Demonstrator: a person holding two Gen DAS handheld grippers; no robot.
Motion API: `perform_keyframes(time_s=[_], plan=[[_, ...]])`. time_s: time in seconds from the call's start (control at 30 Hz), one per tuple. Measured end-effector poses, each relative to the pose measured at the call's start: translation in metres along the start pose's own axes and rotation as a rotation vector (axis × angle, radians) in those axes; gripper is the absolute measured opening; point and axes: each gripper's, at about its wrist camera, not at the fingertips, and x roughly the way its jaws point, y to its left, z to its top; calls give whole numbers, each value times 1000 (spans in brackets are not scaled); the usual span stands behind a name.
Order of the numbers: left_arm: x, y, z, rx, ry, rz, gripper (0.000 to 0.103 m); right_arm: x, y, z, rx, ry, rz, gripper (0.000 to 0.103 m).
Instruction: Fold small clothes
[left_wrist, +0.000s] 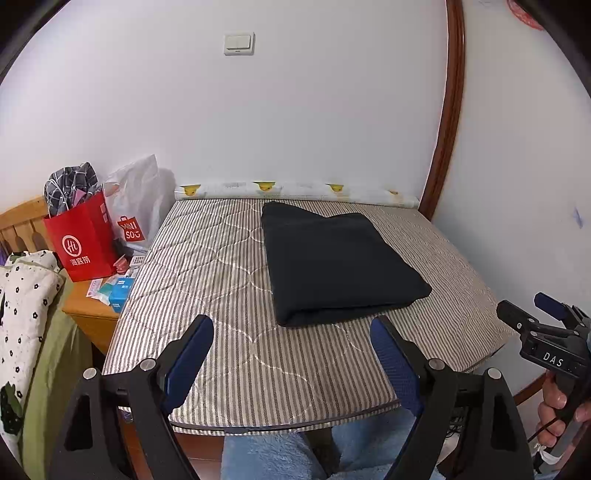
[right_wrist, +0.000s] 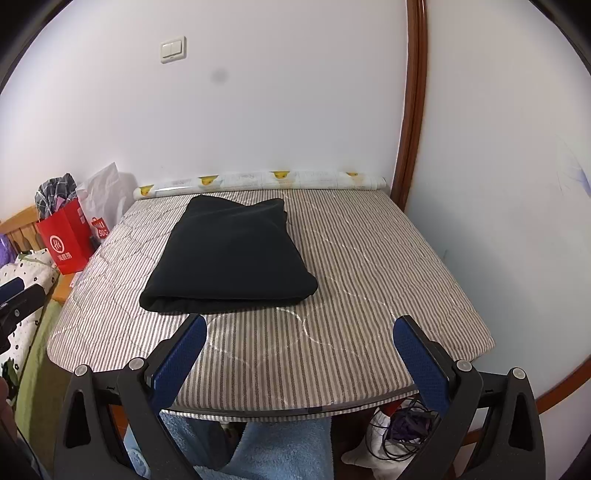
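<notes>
A black garment (left_wrist: 340, 266), folded into a thick rectangle, is lying on the striped mat (left_wrist: 207, 273) that is covering the table top, with its rounded fold facing the near edge and its far corners reaching almost to the rolled duck-print cloth (left_wrist: 295, 190) that is running along the wall behind it. The left gripper (left_wrist: 291, 347) is hovering over the near part of the mat, in front of the garment's fold, with its blue-padded fingers spread wide and holding nothing. The right gripper (right_wrist: 299, 350) is doing the same a little further to the garment's right, its fingers likewise standing far apart and empty; in the left wrist view it is showing at the right edge, gripped by a hand (left_wrist: 554, 410). Nothing is lying on the mat between either gripper and the garment. To the left of the garment, off the mat, a red paper bag (left_wrist: 83, 240) stuffed with checked fabric is standing on a wooden bedside cabinet (left_wrist: 88, 312), with a white shopping bag (left_wrist: 136, 203) just behind it and small packets (left_wrist: 118, 290) scattered in front. A light switch (left_wrist: 239, 43) is sitting on the wall well above the garment, and a brown wooden door frame (left_wrist: 448, 122) is rising beyond the garment's right side.
</notes>
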Motion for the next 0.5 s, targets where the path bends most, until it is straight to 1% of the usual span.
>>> perform_keyframes(time_s=[0.5], plan=[[0,-6,1,17,0,-3,86,0,-9,-1,2,-4,0,100]])
